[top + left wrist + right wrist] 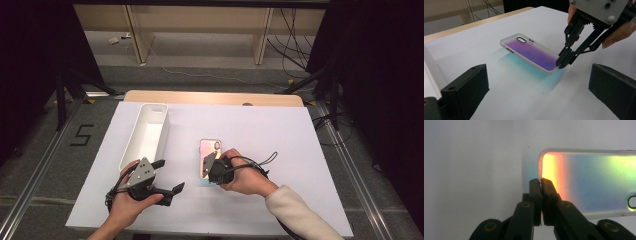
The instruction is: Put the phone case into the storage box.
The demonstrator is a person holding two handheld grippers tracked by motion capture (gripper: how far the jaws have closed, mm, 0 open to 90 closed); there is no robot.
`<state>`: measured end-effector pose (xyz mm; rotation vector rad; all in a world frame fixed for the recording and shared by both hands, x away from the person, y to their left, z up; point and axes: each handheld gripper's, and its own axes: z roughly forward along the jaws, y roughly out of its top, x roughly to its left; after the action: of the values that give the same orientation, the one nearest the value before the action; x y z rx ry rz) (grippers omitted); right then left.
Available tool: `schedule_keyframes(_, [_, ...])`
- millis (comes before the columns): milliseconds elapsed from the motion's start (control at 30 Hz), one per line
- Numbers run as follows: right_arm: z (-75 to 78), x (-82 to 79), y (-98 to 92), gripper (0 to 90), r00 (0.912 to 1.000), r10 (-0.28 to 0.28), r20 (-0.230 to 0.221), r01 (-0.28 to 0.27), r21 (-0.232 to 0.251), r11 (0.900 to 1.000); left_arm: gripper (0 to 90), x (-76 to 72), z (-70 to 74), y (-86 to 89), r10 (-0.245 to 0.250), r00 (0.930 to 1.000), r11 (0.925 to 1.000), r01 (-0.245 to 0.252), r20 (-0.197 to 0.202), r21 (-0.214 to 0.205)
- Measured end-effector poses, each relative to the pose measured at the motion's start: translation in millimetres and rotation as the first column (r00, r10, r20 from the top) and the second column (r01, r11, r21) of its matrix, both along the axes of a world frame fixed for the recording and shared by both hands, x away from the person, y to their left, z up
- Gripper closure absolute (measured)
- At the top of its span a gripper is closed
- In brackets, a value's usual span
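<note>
High view first: we see the phone case (208,157) lying right of the white bin (145,134), open sheet all around it. Our right gripper (563,62) pinches the case's near short rim, lifting that end slightly. Our left gripper (170,176), jaws spread and empty, rests beside the bin's near end.

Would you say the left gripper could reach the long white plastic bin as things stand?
Probably yes: the left gripper, jaws open, sits right beside the long white plastic bin, with nothing between them.
</note>
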<state>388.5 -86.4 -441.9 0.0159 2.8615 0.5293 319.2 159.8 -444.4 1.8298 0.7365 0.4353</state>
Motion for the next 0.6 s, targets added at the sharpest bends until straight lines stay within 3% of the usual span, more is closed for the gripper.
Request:
schedule_keyframes(367, [2.8, -5.6, -8.8, 88.7, 0.9987, 0.009, 0.051, -0.009, 0.008, 0.9999, 3.0, 1.0, 0.0, -0.6, 0.008, 1.0000, 1.0000, -0.008, -0.002, 0.006])
schedule_keyframes(600, [2.7, -8.4, -12.3, 88.7, 0.9982, 0.000, 0.059, 0.000, 0.009, 1.0000, 3.5, 1.8, -0.1, -0.6, 0.017, 0.9999, 0.9998, -0.017, -0.004, 0.006])
